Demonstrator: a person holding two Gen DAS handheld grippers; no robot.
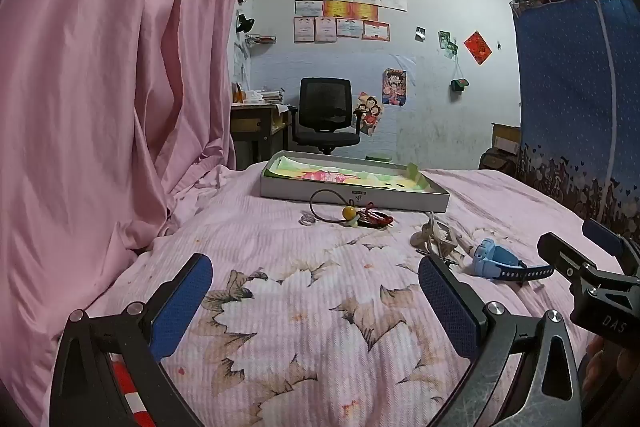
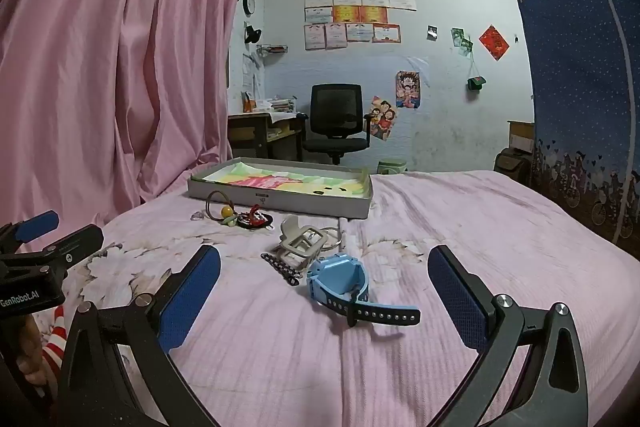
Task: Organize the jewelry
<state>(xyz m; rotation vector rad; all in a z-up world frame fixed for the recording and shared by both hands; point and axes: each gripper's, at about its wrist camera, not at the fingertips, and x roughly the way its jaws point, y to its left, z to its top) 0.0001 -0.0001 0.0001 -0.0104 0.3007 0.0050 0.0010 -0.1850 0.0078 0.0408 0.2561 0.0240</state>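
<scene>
Both the left hand-held gripper [image 1: 316, 291] and right hand-held gripper [image 2: 324, 291] hovered spread apart, empty, over the bed [image 2: 480, 227]; the blue watch [image 2: 340, 279] lay mid-bed, near the grey tray [image 2: 280, 203].

On the bed [image 2: 460, 219] a shallow box [image 2: 280, 201] lies toward the far edge, with a sheet of paper [image 2: 288, 183] inside it. Just before the box, to the left, sit a cord loop [image 2: 218, 203] with a bead [image 2: 228, 212], a ring [image 1: 307, 219] and a small charm [image 2: 254, 219] touching one another. Right of these lies a buckle [image 2: 302, 241], a beaded strip [image 2: 282, 267] before it. Nearer still lies a watch [image 2: 344, 283], its strap reaching right. Behind the bed stands a chair [image 2: 336, 123], a desk [image 2: 260, 131] to its left. A curtain [image 2: 120, 47] hangs left of the bed.
</scene>
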